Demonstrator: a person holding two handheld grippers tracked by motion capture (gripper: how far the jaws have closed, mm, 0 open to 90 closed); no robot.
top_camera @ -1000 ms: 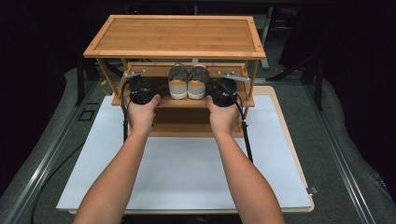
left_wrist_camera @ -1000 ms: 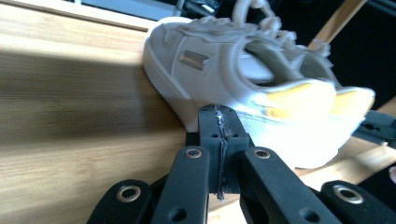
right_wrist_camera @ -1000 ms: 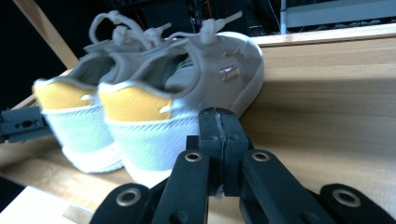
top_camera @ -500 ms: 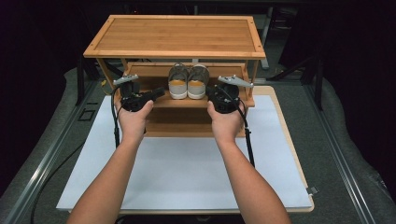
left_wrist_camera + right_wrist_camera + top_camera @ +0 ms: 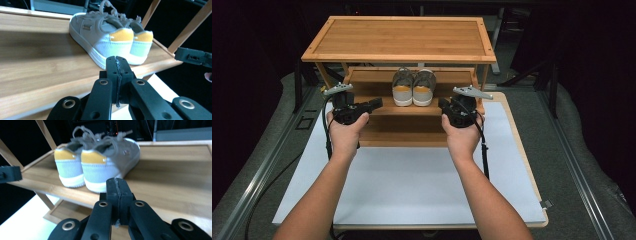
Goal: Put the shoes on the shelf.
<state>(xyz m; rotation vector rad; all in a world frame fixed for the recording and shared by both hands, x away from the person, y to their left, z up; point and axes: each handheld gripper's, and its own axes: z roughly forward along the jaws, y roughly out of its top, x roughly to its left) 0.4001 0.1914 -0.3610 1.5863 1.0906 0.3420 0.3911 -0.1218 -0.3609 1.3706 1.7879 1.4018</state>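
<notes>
Shoes: the pair of grey suede sneakers with yellow heel tabs and white soles (image 5: 413, 87) stands side by side, heels toward you, on the middle shelf of the bamboo shoe rack (image 5: 399, 39), which sits at the far edge of the white-topped worktop (image 5: 412, 185).
Left gripper: your black left gripper (image 5: 375, 104) hangs just left of the pair, near the shelf's front edge, its fingers (image 5: 112, 67) pressed together on nothing.
Right gripper: your black right gripper (image 5: 444, 104) hangs just right of the pair, fingers (image 5: 113, 187) likewise pressed together and empty.
Contact: neither gripper touches a shoe; both are apart from the heels.
Step in hand: judging by the pose, you are either lining up on the shoes or have just placed them; I cannot tell which.
Next move: if you mean to lift them, spread both sets of fingers first, then bring each in around a heel or side wall before pinching.
Watch for: the shoes touch each other, so nudging one will likely shift the other.
</notes>
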